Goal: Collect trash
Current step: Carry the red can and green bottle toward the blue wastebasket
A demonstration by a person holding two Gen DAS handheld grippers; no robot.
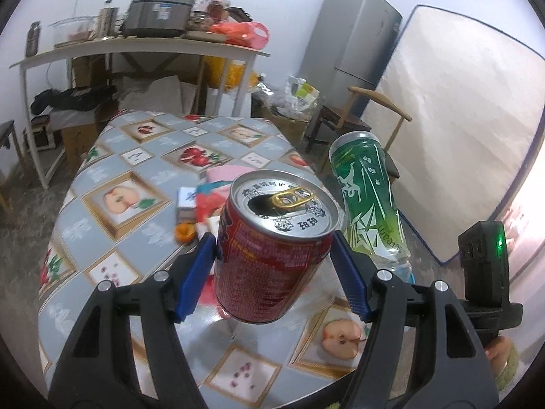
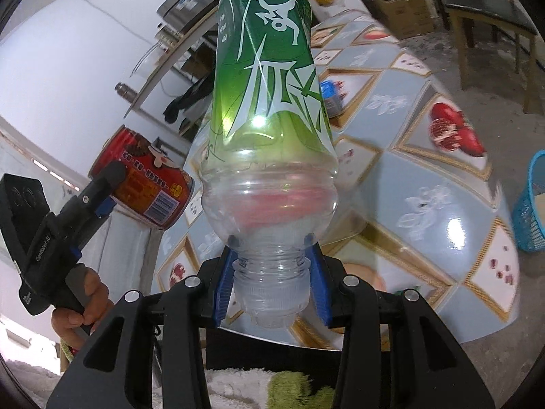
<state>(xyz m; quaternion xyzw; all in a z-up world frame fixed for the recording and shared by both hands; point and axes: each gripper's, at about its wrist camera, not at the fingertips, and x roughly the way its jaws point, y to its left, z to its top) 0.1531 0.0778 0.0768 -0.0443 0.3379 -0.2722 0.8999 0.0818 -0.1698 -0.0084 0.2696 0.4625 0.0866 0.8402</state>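
Gripping red can [image 1: 276, 248] between left fingers [image 1: 196, 272] | right fingers [image 2: 224, 289] clamp bottle [image 2: 269, 156] neck

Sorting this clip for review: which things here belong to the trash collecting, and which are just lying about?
Job:
red can, in left gripper
green bottle, in right gripper
blue basket

Lying about:
rice cooker
fridge
mattress
chair
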